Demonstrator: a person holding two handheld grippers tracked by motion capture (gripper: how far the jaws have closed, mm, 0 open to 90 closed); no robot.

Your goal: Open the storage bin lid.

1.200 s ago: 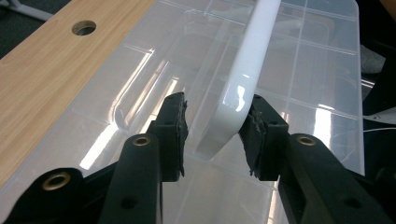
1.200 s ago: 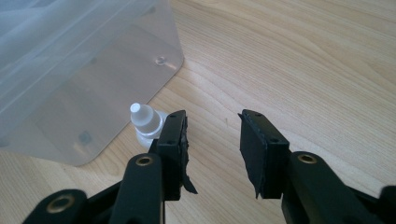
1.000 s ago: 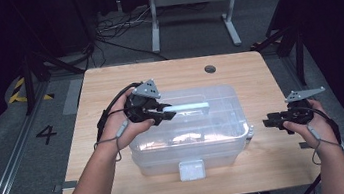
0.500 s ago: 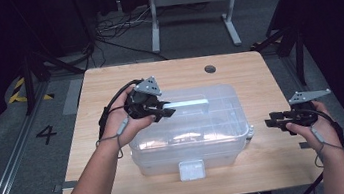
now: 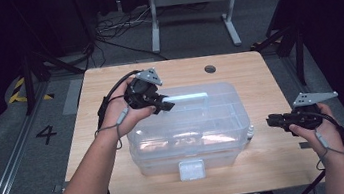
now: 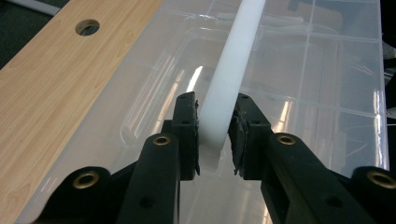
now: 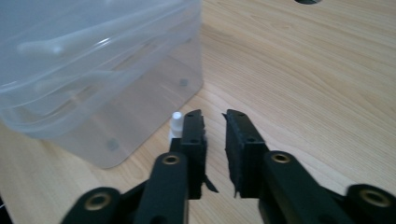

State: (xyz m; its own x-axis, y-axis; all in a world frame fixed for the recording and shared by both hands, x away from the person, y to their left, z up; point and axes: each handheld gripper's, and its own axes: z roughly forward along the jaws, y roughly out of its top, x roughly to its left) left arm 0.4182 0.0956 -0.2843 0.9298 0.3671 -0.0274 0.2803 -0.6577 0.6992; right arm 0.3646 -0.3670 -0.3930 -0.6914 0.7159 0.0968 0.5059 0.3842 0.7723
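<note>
Left gripper (image 6: 214,135) pinches the white handle (image 6: 232,74) atop the clear plastic box (image 5: 189,130) mid-table: stiff, slick, probably light, best held at the handle's middle. Right gripper (image 7: 215,135), jaws just narrowed on nothing, hovers beside the box's end.

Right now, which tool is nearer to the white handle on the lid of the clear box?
Left. The left tool is closed on the white handle on top of the clear box. The right tool is beside the box's right end, apart from it, holding nothing.
</note>
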